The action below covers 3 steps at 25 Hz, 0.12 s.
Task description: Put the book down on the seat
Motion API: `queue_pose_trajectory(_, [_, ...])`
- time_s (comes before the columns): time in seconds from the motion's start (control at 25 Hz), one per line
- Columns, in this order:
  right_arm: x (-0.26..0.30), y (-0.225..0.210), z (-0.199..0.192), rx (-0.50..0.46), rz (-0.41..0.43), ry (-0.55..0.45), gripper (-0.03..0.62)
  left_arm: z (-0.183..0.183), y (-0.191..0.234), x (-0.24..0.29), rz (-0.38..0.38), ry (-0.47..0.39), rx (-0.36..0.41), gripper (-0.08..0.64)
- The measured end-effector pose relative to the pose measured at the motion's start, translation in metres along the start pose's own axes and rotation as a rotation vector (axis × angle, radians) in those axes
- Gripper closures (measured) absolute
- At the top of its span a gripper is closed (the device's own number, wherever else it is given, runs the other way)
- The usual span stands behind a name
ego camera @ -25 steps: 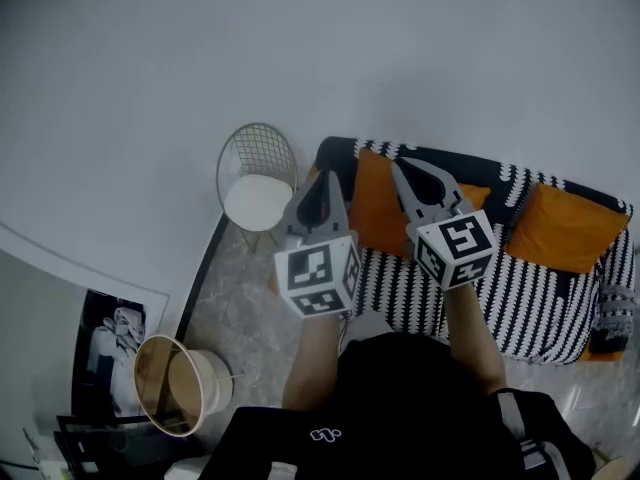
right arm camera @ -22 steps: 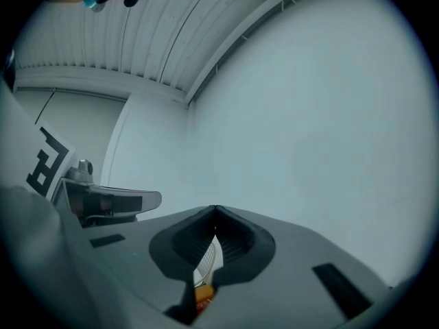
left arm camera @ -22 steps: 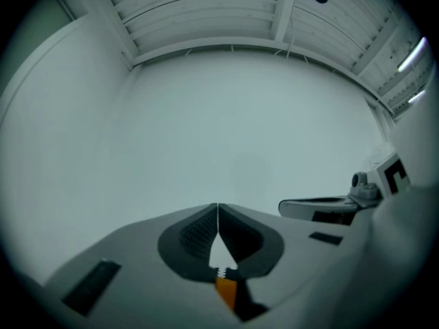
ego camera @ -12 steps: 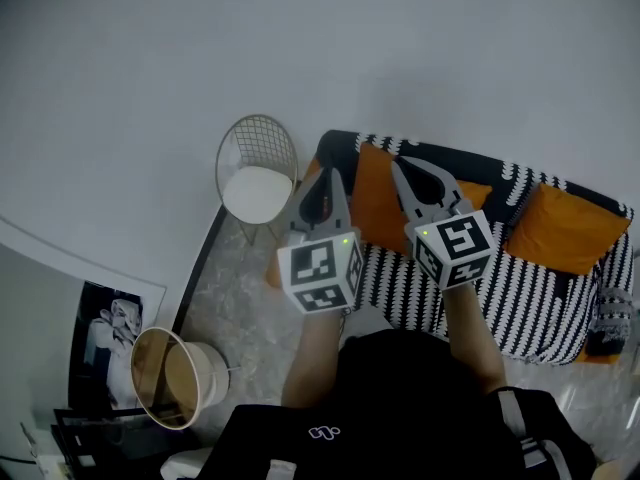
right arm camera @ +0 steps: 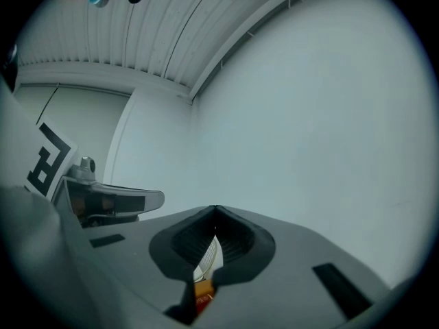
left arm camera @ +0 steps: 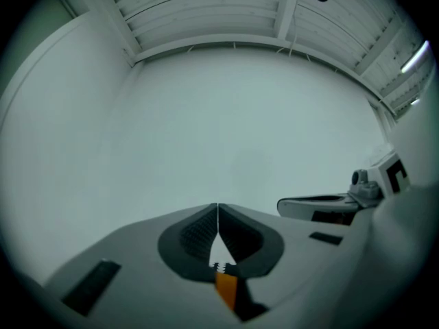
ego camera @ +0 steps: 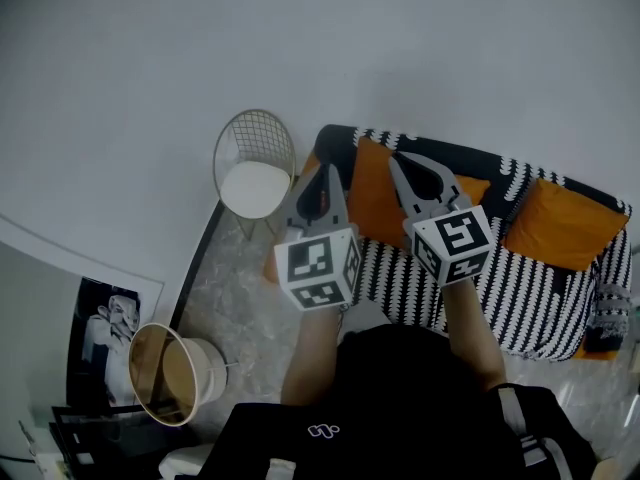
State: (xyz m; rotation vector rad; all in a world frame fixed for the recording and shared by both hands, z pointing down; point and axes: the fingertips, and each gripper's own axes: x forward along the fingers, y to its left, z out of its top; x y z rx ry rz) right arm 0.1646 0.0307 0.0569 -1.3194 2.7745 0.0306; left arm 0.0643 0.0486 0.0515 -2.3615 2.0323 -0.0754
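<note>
Left gripper [ego camera: 327, 172] and right gripper [ego camera: 394, 160], each with jaws together on nothing, point level at the bare wall over the left end of the striped sofa [ego camera: 520, 308]. No book can be made out in any view, and a grey item [ego camera: 610, 318] at the sofa's right end is too blurred to name. Likely hazards: the sofa and the wire chair [ego camera: 255, 183] both offer a seat, so the book may go to the wrong one, and laid on an orange cushion [ego camera: 570, 230] it would probably slide off.

Person is wearing black clothing [ego camera: 400, 388], small white logo [ego camera: 320, 434] on it. Grey bodies are showing on left hand-held gripper [ego camera: 326, 169] and right hand-held gripper [ego camera: 394, 158], each carrying a white cube with black square markers.
</note>
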Motion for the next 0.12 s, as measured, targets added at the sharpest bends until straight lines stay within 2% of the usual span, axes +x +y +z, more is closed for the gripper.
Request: queue_pose_trajectory(0.12, [-0.0018,0.0004,0.0008,-0.005,0.000,0.000,0.581,-0.0003,-0.0010,-0.0016,0.000,0.000,-0.001,0.546])
